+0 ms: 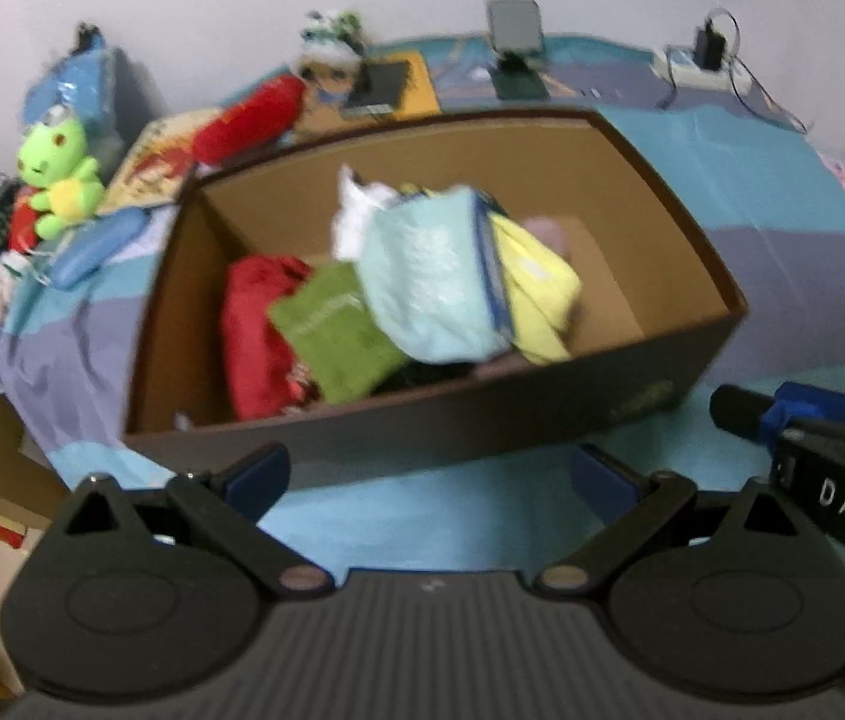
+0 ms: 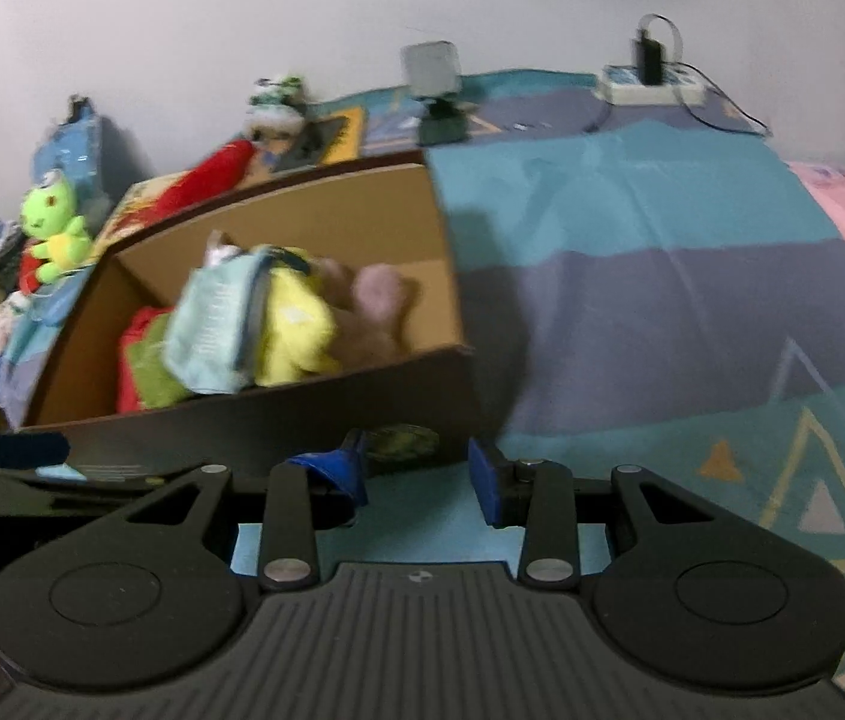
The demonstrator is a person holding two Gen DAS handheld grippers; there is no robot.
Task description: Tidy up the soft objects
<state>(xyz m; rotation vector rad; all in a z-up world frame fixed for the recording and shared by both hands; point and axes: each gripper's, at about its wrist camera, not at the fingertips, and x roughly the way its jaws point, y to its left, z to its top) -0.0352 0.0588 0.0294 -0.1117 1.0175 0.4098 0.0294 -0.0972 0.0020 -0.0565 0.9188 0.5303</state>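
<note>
a bed under a teal and purple patterned sheet [image 2: 632, 228]. nearest, left gripper [image 1: 428, 477] and right gripper [image 2: 419, 477] hover spread and empty before the brown cardboard box [image 1: 482, 420], already holding folded cloths [image 1: 434, 288]; beyond it a green plush frog [image 1: 56, 180] likely remains.

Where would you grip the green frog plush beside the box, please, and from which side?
Probably the green frog plush by its round head, coming from above: it sits upright, head topmost and clear, while its body presses against neighbouring toys. The left gripper, open and empty, is on that side of the cardboard box.
</note>
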